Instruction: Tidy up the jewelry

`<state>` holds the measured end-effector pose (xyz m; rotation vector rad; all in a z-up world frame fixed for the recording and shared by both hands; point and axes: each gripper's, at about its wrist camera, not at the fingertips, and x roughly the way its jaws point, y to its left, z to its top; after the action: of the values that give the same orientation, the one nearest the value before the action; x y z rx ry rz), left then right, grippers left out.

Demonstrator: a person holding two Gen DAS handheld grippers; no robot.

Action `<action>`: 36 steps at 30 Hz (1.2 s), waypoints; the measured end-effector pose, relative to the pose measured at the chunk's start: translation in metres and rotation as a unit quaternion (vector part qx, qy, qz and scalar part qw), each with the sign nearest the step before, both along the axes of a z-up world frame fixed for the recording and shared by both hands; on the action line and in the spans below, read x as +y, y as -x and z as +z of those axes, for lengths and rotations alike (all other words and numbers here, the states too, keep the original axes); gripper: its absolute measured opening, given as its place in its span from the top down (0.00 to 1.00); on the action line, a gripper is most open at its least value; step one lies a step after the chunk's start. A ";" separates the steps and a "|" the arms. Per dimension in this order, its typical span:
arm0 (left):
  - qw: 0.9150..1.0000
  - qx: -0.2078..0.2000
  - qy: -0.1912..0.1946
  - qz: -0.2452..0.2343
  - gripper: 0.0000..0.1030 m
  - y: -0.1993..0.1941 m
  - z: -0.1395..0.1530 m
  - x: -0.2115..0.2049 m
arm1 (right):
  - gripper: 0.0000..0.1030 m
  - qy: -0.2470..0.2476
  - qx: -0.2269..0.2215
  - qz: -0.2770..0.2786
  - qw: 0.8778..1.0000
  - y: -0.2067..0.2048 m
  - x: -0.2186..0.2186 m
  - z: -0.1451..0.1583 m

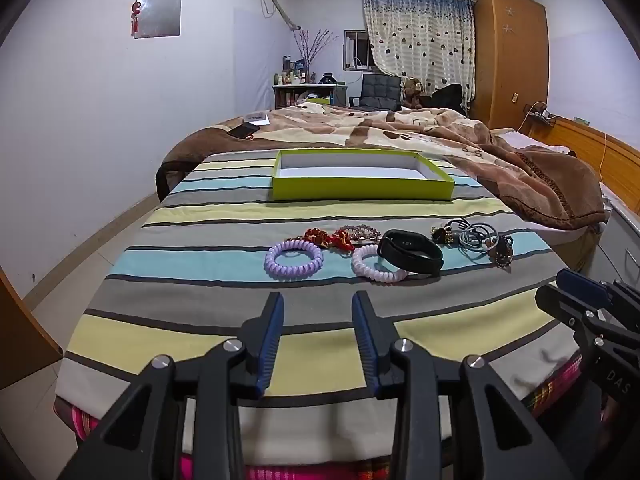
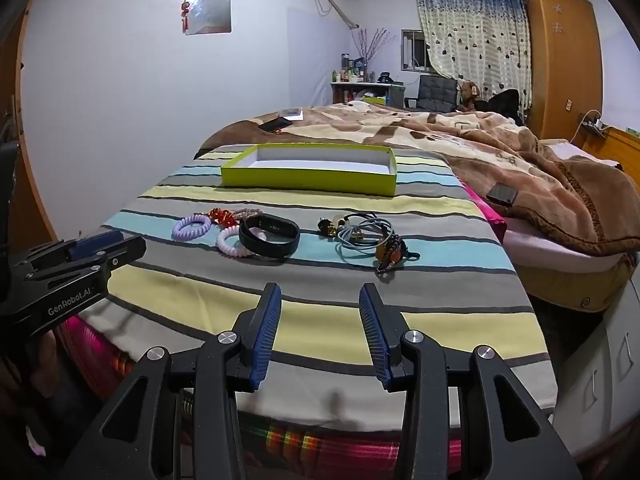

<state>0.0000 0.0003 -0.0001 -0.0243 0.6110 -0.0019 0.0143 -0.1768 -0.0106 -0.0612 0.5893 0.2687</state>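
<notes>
Jewelry lies in a row on the striped cloth [image 1: 208, 304]: a purple spiral band [image 1: 293, 259], a red beaded piece [image 1: 328, 239], a pale pink spiral band [image 1: 374, 266], a black wristband [image 1: 410, 251] and a tangle of cords and bead bracelets [image 1: 476, 238]. Behind them stands an empty lime-green box [image 1: 362, 190] with a white inside. My left gripper [image 1: 318, 304] hangs open short of the row, nothing between its fingers. In the right wrist view my right gripper [image 2: 320, 294] is open too, short of the wristband [image 2: 269, 236] and the bead tangle [image 2: 372, 240]; the green box [image 2: 308, 178] sits farther back.
A brown patterned blanket [image 1: 460, 140] covers the bed behind and to the right. A phone [image 1: 243, 131] and a white box lie on its far left; a dark square item [image 2: 502, 193] rests on the blanket. The cloth's near edge drops off below the grippers. A wardrobe [image 1: 510, 56] stands at back right.
</notes>
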 end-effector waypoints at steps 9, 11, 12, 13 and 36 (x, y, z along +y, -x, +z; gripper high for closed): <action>1.000 -0.001 0.004 -0.004 0.64 -0.001 0.000 0.007 | 0.60 0.000 0.003 0.000 1.000 -0.001 0.000 0.000; 1.000 -0.004 -0.001 -0.006 0.64 0.003 0.004 0.000 | 0.60 0.000 0.003 -0.001 1.000 -0.001 0.000 0.000; 1.000 -0.005 -0.001 -0.006 0.64 0.003 0.004 0.000 | 0.60 0.000 0.004 0.000 1.000 -0.002 0.000 -0.001; 1.000 -0.007 0.001 -0.006 0.64 0.005 0.004 0.001 | 0.60 0.000 0.005 0.000 1.000 -0.002 0.001 -0.001; 1.000 0.003 0.004 -0.016 0.64 0.005 -0.001 -0.004 | 0.60 0.000 0.004 -0.002 1.000 -0.004 -0.005 -0.001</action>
<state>-0.0052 -0.0041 -0.0012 -0.0219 0.6170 -0.0341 0.0183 -0.1816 -0.0118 -0.0597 0.5972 0.2644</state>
